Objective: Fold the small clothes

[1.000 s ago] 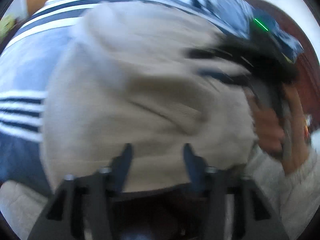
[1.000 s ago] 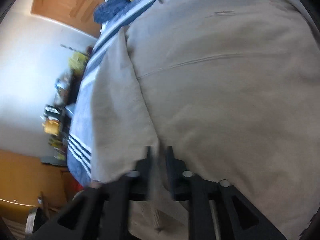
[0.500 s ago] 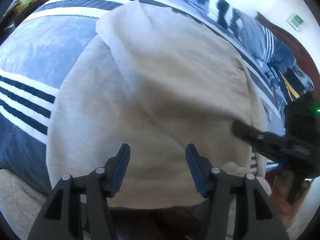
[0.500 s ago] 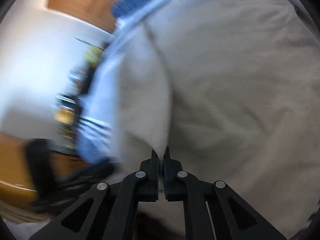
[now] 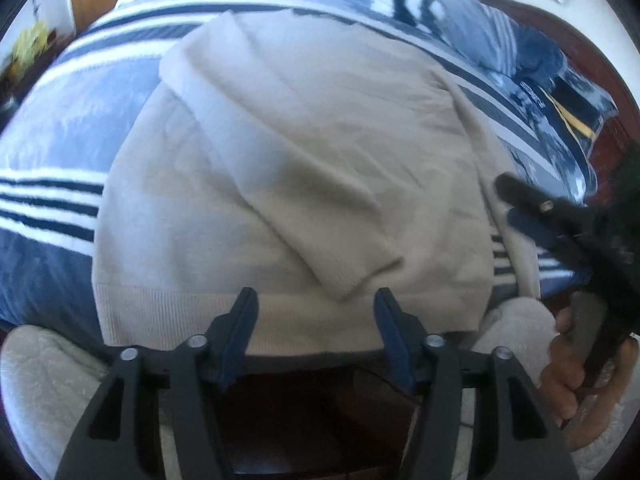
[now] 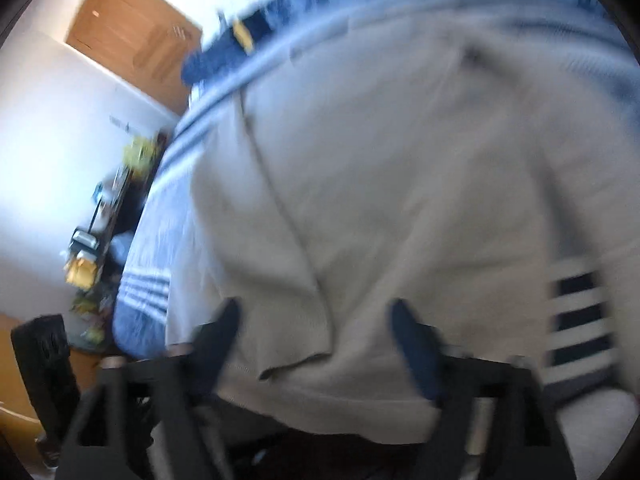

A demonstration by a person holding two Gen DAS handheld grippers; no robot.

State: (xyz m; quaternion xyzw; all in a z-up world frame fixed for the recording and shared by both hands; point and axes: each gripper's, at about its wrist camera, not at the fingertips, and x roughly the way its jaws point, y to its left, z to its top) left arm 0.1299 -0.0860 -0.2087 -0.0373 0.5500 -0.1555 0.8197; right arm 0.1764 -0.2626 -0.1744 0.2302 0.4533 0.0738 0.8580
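Observation:
A beige knit sweater (image 5: 312, 168) lies flat on a blue and white striped bed cover (image 5: 52, 148). One sleeve (image 5: 288, 168) is folded diagonally across its body, cuff toward the hem. My left gripper (image 5: 316, 304) hovers over the ribbed hem, its jaws opening, nothing between them. In the right wrist view the same sweater (image 6: 400, 184) fills the frame, and my right gripper (image 6: 314, 316) hangs above the folded sleeve edge, jaws opening wide and empty. The right gripper (image 5: 520, 204) also shows at the sweater's right side in the left wrist view, held by a hand (image 5: 568, 368).
Dark blue patterned pillows (image 5: 520, 56) lie at the head of the bed. A wooden door (image 6: 132, 44) and a cluttered shelf (image 6: 104, 232) stand beyond the bed's left side. A fleecy pale fabric (image 5: 40, 384) lies at the near edge.
The right gripper was shut on the sleeve tip half a second ago; it has let go, opened wide and pulled back. The left gripper drew back toward the hem and widened slightly.

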